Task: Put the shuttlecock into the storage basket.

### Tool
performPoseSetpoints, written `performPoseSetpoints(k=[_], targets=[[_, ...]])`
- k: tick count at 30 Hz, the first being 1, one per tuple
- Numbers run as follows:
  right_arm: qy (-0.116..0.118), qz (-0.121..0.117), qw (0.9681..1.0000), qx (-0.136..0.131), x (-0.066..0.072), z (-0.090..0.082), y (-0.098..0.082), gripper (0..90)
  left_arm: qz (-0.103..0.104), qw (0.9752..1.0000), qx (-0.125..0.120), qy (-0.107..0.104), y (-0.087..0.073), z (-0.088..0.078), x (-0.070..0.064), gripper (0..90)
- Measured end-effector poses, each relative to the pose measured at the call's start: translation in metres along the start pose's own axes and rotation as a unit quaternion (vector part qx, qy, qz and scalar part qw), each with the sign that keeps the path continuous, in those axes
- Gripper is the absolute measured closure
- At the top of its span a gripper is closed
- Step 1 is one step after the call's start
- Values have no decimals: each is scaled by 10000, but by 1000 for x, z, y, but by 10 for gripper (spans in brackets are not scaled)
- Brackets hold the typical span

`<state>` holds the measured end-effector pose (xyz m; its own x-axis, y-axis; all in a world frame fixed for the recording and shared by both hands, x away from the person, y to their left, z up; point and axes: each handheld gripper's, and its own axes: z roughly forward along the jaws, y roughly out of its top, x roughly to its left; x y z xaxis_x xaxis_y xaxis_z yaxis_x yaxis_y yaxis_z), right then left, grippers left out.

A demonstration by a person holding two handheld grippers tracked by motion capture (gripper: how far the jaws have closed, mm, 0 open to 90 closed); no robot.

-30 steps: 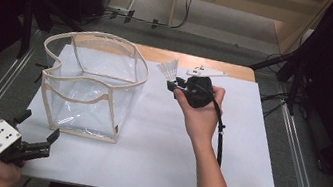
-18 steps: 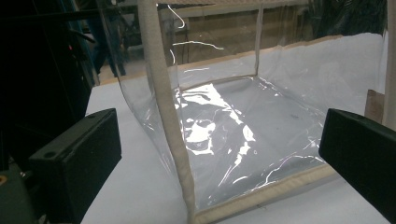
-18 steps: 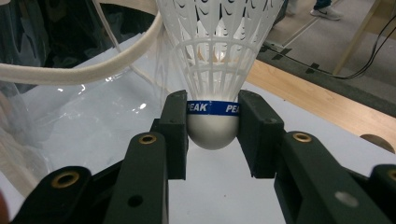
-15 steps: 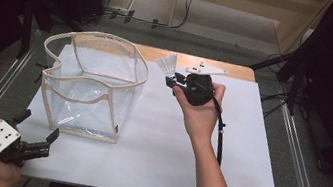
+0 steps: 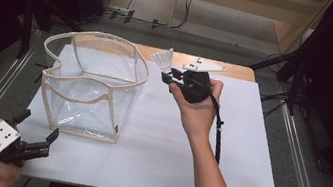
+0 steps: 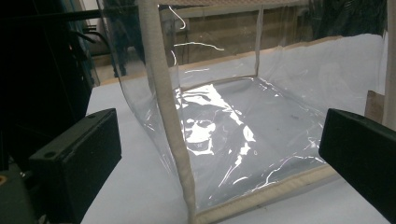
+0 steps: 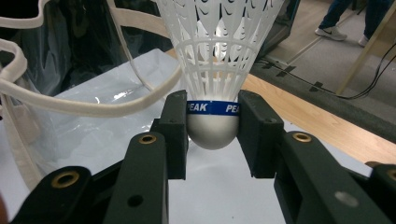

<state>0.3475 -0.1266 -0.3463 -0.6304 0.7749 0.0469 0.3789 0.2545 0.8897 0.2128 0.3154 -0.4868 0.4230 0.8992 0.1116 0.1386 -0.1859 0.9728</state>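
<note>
Shuttlecock [image 7: 214,70] | clamped in right tongs [image 7: 212,135] | clear bag [image 5: 92,84] beside | left tongs [image 5: 35,139] released

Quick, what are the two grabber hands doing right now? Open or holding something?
Left gripper: open, holding nothing, near the clear bag.
Right gripper: shut on the white shuttlecock, squeezing its round cork end.

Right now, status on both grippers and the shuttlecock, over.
Right gripper shut on shuttlecock, held beside the clear bag. Left gripper open, idle near the bag's front corner. Nothing between shuttlecock and bag opening.
</note>
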Motion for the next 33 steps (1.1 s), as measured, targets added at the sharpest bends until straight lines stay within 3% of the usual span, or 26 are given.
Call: performPoseSetpoints(k=[33], targets=[[322, -160, 9991, -233, 27, 11, 17, 629, 10, 10000, -6, 19, 1, -1, 0, 0]])
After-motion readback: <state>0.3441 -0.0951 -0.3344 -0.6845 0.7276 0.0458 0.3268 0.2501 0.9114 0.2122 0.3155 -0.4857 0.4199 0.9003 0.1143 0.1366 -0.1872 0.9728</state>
